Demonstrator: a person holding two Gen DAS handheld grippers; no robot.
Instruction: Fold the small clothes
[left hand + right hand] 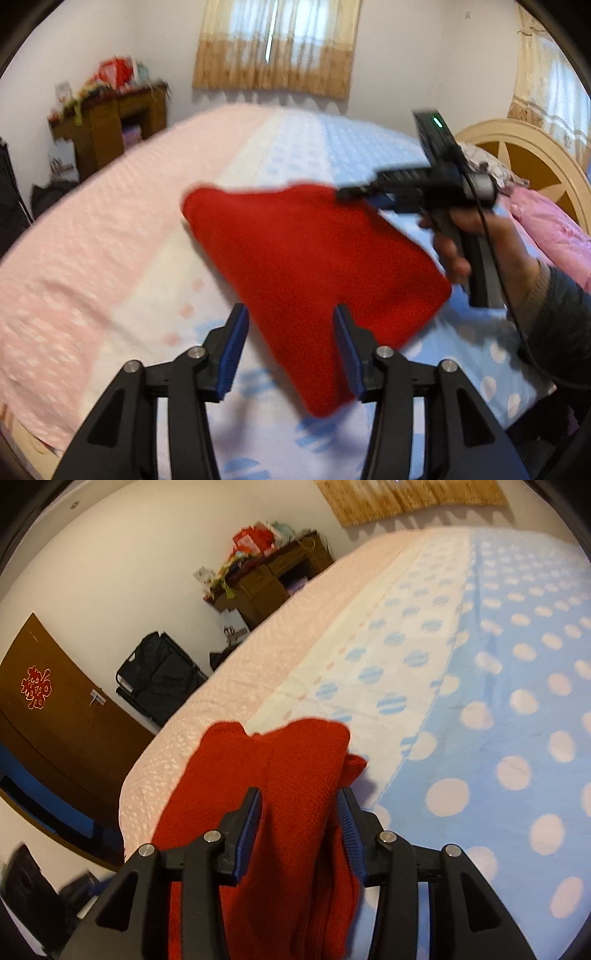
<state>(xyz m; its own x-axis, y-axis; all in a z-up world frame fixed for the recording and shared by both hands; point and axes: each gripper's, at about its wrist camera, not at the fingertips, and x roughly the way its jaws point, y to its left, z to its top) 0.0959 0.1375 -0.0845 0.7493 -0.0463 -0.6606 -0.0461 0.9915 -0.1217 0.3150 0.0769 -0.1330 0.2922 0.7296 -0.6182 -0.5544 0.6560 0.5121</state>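
A small red knitted garment (306,266) hangs folded in the air above the bed. In the left wrist view my left gripper (291,350) stands open at its lower edge, with the cloth passing between the blue pads (232,350) without being pinched. My right gripper (351,194) shows in the same view at the garment's upper right corner, held by a hand. In the right wrist view the right gripper (299,830) has the red garment (273,794) bunched between its fingers; its jaws stand apart around the thick fold.
The bed (122,236) has a pink, white and blue dotted cover. A cream headboard (532,155) and pink pillow (550,225) lie at the right. A wooden desk (110,122) with clutter stands by the far wall. A brown door (48,701) and black bag (159,672) are beside the bed.
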